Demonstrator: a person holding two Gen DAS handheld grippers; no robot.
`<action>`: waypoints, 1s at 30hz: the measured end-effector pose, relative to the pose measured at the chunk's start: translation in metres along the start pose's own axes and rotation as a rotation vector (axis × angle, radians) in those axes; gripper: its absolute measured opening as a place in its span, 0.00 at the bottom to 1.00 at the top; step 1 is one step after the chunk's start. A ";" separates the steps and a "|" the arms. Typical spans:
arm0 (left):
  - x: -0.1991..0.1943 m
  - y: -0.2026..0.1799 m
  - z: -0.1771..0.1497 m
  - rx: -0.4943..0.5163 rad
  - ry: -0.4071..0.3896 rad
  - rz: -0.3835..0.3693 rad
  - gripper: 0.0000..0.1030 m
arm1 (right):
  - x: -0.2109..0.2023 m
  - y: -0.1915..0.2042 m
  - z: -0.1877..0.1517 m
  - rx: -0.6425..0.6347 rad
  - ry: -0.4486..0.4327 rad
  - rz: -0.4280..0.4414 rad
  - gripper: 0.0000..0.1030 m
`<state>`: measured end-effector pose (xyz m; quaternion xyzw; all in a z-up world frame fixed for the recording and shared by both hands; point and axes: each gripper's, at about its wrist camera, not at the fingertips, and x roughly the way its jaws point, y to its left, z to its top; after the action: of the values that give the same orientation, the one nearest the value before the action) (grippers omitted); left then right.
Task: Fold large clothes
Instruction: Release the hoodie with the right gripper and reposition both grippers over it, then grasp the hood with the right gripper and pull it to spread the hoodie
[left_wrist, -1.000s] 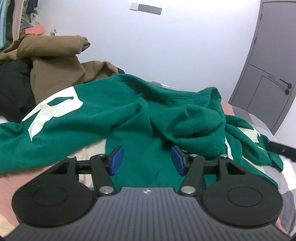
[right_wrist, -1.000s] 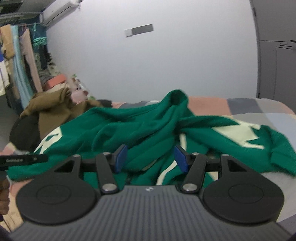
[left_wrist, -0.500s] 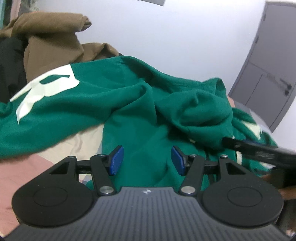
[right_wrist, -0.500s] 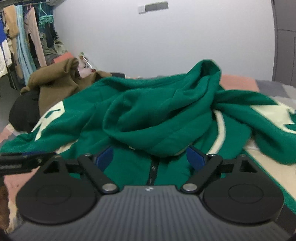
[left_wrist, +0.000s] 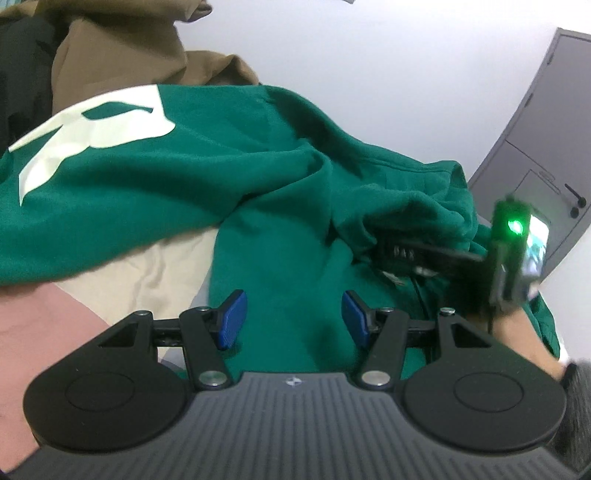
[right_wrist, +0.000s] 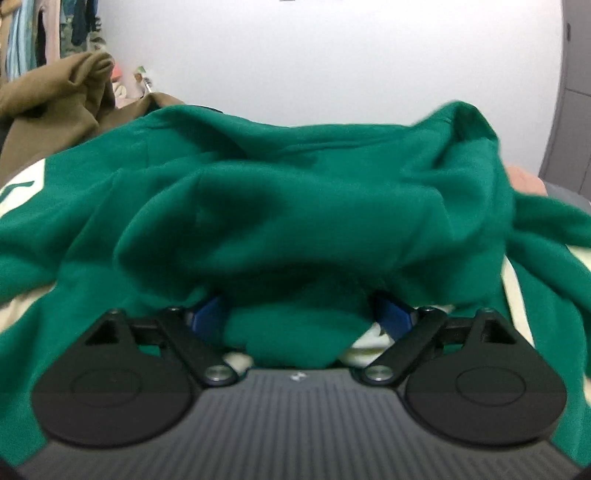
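A large green hoodie (left_wrist: 229, 192) with cream letters lies crumpled on the bed. It also fills the right wrist view (right_wrist: 295, 206). My left gripper (left_wrist: 291, 321) is open just above a flat green panel, with nothing between its blue pads. My right gripper (right_wrist: 301, 317) is open wide and pushed under a bulging fold of the hoodie. Green cloth lies between its pads (right_wrist: 207, 314), which are partly hidden. The right gripper also shows in the left wrist view (left_wrist: 413, 254), reaching under the fold from the right.
A brown garment (left_wrist: 122, 55) and a black one (left_wrist: 18, 74) are heaped behind the hoodie at the left. The bedsheet (left_wrist: 155, 266) shows beige and pink patches. A grey door (left_wrist: 546, 155) stands at the right. Hanging clothes (right_wrist: 48, 33) are at far left.
Both grippers have moved forward and lower toward the hoodie. The right gripper has opened wider and slid under the bulging fold, and it has come into the left wrist view.
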<state>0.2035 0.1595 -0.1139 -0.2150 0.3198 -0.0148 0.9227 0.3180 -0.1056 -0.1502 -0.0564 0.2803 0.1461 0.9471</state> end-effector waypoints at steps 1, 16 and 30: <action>0.002 0.003 0.001 -0.007 0.003 0.001 0.61 | 0.008 0.001 0.007 -0.013 0.008 0.005 0.76; 0.039 0.054 0.020 -0.107 -0.004 0.045 0.61 | 0.091 -0.003 0.226 -0.127 -0.174 -0.155 0.20; 0.050 0.066 0.020 -0.096 -0.045 0.018 0.61 | 0.178 -0.045 0.249 0.118 -0.225 -0.229 0.34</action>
<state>0.2479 0.2184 -0.1558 -0.2566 0.3012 0.0136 0.9183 0.6028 -0.0578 -0.0385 -0.0154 0.1721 0.0259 0.9846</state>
